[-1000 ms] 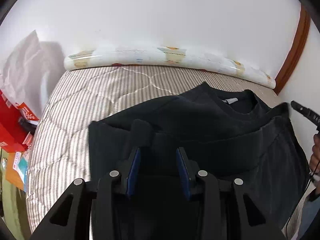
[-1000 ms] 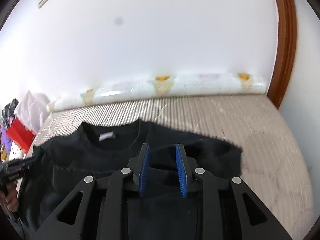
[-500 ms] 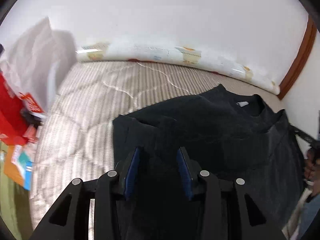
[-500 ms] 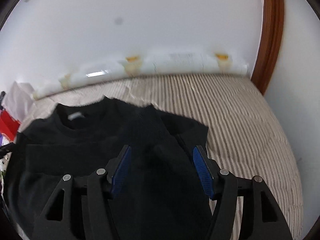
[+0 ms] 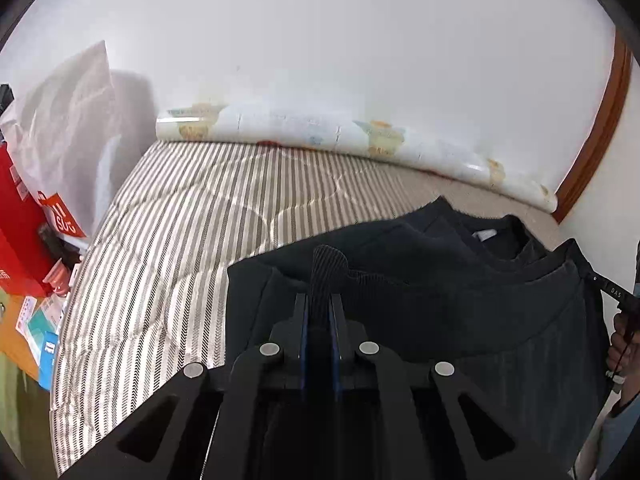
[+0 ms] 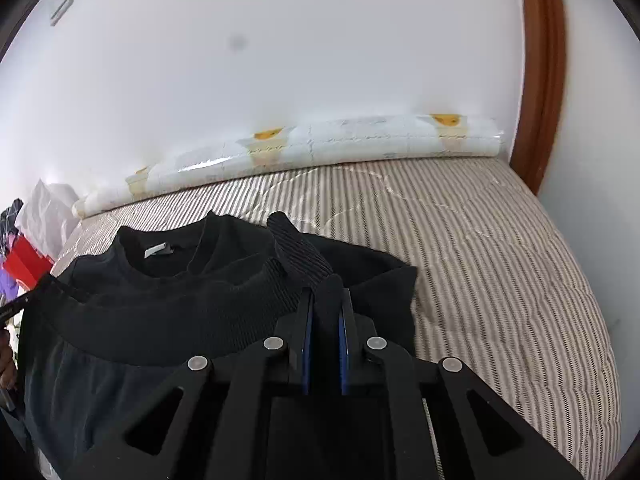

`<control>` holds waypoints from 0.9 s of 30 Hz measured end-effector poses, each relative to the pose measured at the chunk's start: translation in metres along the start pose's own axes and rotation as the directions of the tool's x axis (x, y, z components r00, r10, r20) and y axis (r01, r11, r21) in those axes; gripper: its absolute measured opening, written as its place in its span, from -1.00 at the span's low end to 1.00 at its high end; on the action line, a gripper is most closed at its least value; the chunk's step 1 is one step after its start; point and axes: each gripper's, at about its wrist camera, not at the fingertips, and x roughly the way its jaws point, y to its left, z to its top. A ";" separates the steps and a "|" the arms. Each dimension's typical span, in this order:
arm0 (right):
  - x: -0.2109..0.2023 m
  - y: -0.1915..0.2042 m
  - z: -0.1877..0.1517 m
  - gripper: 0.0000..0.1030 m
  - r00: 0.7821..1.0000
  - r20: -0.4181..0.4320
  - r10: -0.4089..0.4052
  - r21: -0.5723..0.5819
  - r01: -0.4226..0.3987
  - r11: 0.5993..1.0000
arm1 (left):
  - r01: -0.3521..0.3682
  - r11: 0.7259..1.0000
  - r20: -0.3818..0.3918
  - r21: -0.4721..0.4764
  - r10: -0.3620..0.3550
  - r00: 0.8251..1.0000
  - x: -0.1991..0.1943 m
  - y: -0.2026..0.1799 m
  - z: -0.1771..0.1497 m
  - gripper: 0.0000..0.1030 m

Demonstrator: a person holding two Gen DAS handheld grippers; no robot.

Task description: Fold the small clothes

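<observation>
Left gripper (image 5: 319, 300) and right gripper (image 6: 325, 296) each pinch the black sweatshirt's (image 6: 168, 304) ribbed hem; neck label (image 6: 158, 249) unreadable.

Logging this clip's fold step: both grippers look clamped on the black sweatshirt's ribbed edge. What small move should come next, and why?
Probably lift both ends together and carry the hem toward the collar. Left gripper and right gripper are each shut on ribbed fabric of the sweatshirt, which lies on the bed.

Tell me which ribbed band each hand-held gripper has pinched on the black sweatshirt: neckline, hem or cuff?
Both grip the ribbed hem of the black sweatshirt, left hand-held gripper and right hand-held gripper alike. The neckline, marked by the white label, lies untouched beyond.
</observation>
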 end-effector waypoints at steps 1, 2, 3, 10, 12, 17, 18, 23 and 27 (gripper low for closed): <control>0.005 -0.001 -0.001 -0.81 1.000 -0.016 -0.010 -0.003 0.010 1.000 | -0.005 1.000 -0.020 -0.002 0.005 1.000 0.005 0.000 -0.001 -0.82; 0.013 -0.001 -0.002 -0.80 0.999 -0.042 -0.021 -0.009 0.020 1.000 | -0.015 1.000 -0.047 -0.005 0.014 0.999 0.011 -0.001 -0.001 -0.82; 0.025 -0.001 -0.004 -0.79 0.996 -0.082 -0.038 -0.009 0.037 0.999 | -0.018 1.000 -0.055 -0.009 0.018 0.998 0.013 -0.002 -0.002 -0.82; 0.012 0.001 -0.005 -0.47 0.990 -0.116 -0.080 0.028 0.084 0.996 | -0.017 1.000 -0.097 -0.026 0.014 0.995 0.007 -0.002 -0.003 -0.66; -0.001 0.007 -0.007 -0.43 0.990 -0.103 -0.091 0.032 0.095 0.995 | -0.005 1.000 -0.120 -0.027 0.002 0.993 0.001 -0.002 -0.007 -0.63; -0.039 0.050 -0.018 -0.13 0.995 -0.042 -0.089 -0.044 0.087 0.995 | -0.015 0.999 -0.120 -0.031 0.011 0.993 -0.027 0.002 -0.030 -0.53; -0.044 0.060 -0.021 -0.12 0.996 -0.038 -0.079 -0.056 0.077 0.995 | -0.020 0.999 -0.121 -0.032 0.015 0.992 -0.034 0.004 -0.037 -0.52; -0.061 0.125 -0.043 -0.06 0.999 -0.041 0.004 -0.114 -0.009 0.993 | -0.009 0.999 -0.140 -0.050 0.002 0.990 -0.068 0.019 -0.085 -0.44; -0.067 0.187 -0.072 -0.04 0.995 -0.069 0.078 -0.177 -0.089 0.980 | -0.008 0.998 -0.133 -0.055 0.000 0.991 -0.100 0.029 -0.120 -0.37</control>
